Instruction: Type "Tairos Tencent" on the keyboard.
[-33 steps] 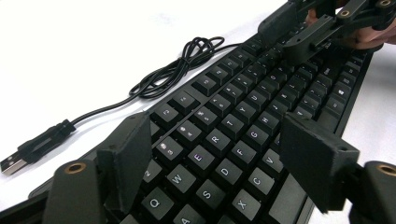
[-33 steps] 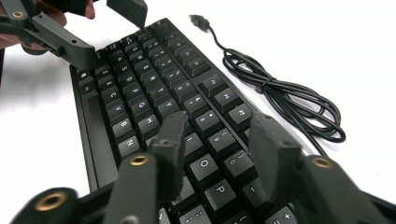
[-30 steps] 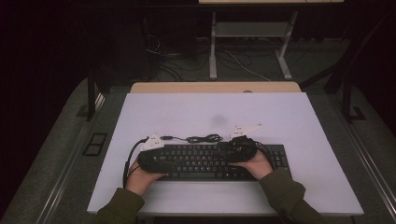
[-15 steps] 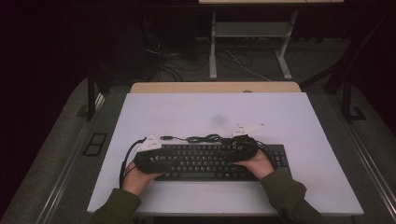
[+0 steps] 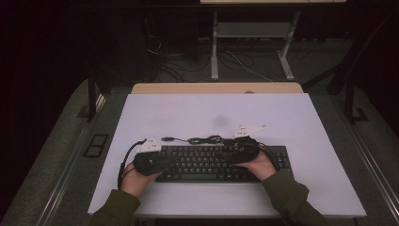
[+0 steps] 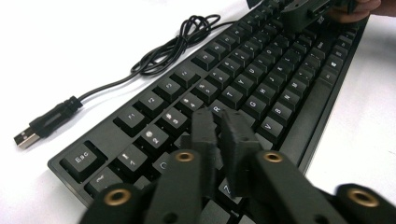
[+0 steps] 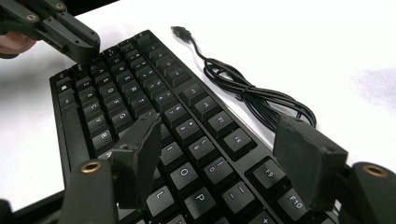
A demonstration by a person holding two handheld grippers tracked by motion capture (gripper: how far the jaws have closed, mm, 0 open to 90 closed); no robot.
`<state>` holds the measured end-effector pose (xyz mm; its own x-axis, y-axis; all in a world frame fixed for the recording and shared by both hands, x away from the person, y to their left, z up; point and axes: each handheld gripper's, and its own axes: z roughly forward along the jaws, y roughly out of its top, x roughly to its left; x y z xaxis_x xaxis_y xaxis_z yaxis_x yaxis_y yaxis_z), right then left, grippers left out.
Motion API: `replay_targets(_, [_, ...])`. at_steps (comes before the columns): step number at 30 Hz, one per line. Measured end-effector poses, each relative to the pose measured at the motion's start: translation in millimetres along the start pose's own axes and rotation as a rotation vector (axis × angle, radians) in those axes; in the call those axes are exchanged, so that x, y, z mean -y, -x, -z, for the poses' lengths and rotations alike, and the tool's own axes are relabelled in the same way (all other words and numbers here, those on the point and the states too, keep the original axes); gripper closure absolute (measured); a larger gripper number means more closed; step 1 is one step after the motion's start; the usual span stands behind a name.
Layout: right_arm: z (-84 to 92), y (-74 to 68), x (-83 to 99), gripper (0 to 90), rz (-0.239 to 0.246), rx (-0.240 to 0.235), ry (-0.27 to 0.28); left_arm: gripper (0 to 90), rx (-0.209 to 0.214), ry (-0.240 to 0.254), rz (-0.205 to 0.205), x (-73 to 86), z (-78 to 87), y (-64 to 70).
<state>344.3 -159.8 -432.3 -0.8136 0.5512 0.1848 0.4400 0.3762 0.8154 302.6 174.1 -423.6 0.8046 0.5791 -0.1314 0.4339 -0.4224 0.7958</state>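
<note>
The black keyboard (image 5: 219, 163) is lying near the person's edge of the white counter (image 5: 291, 117), its long axis running across from left to right, and everything else is best placed from it. The left gripper (image 6: 219, 122) is hovering over the keyboard's left end, above the letter keys just in from the Esc corner, with its jaws having just been closing and now standing together with nothing between them, the tips pointing down at the keycaps like a single prod. The right gripper (image 7: 219, 149) is hanging over the keyboard's right half, above the O, P and F-key area, its jaws having just been opening and now standing wide apart with only keys beneath them, gripping nothing. The keyboard's cable (image 6: 182, 44) is lying coiled just behind its rear edge, with the USB plug (image 6: 44, 125) resting free on the counter off the rear left corner. Judging by this, the left gripper is the one set for pressing a key, since the keys are lying straight below its closed tips, while the right gripper is waiting above its own end.
</note>
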Motion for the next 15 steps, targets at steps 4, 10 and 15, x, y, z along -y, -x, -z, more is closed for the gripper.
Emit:
replay_targets(4, [0.0, -0.1, 0.0, 31.9, 0.000, 0.002, 0.000, 89.3, 0.002, -0.010, 0.009, 0.8, -1.6, -1.2])
replay_targets(10, [0.1, 0.0, -0.1, 31.6, 0.000, 0.005, 0.001, 89.3, 0.007, -0.019, 0.011, 1.7, -4.3, -2.1])
replay_targets(15, [0.0, 0.1, 0.0, 31.4, -0.001, 0.007, -0.001, 89.3, 0.012, -0.037, 0.008, 2.4, -9.3, -1.0])
